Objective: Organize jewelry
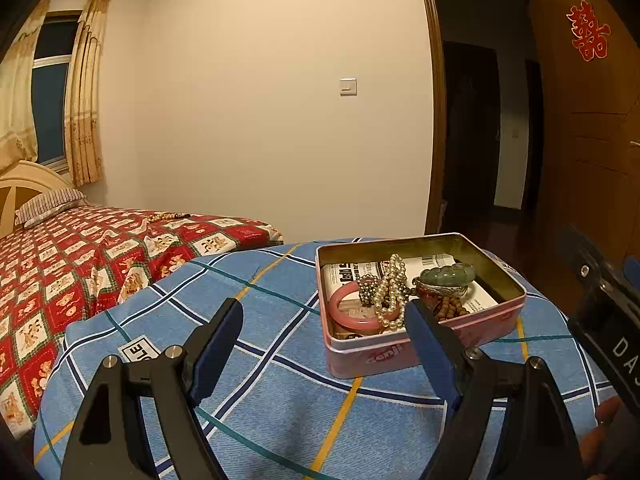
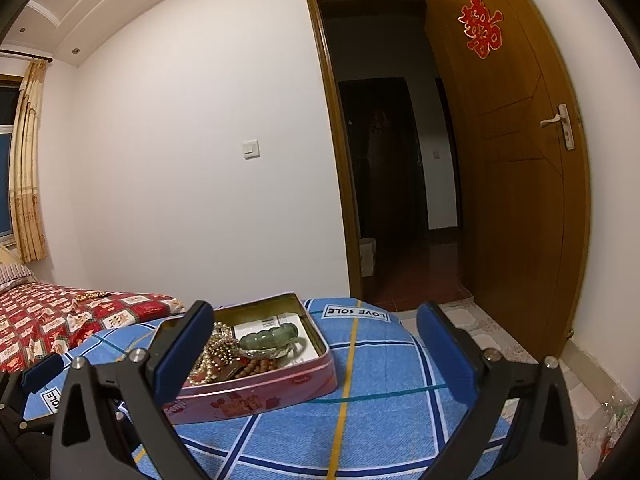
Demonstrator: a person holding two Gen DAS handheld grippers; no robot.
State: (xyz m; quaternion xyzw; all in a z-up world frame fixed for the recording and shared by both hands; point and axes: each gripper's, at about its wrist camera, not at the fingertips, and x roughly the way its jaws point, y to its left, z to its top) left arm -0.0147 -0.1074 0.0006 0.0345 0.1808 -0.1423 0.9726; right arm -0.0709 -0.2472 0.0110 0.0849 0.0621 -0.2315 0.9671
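An open pink tin [image 1: 384, 356] [image 2: 280, 384] rests on a blue plaid quilt [image 1: 264, 392] [image 2: 380, 408]. Inside lie a pearl strand [image 1: 390, 292] [image 2: 216, 344], a pink bangle [image 1: 352, 312], a green jade piece [image 1: 450, 274] [image 2: 268, 338] and brown wooden beads [image 1: 450, 310] [image 2: 260, 366]. My left gripper [image 1: 326, 320] is open just in front of the tin, its right fingertip overlapping the tin's near rim. My right gripper [image 2: 316, 330] is open too, its left finger in front of the tin's left part. Another beaded strand [image 1: 166, 217] [image 2: 94, 296] lies on the red bedspread [image 1: 60, 264] [image 2: 40, 320].
The quilt forms a rounded mound that drops off at its edges. A bed with a striped pillow [image 1: 48, 204] stretches left. An open wooden door [image 2: 508, 184] and dark doorway [image 2: 392, 168] stand to the right, above tiled floor [image 2: 500, 344]. The other gripper's body [image 1: 608, 320] shows at the right.
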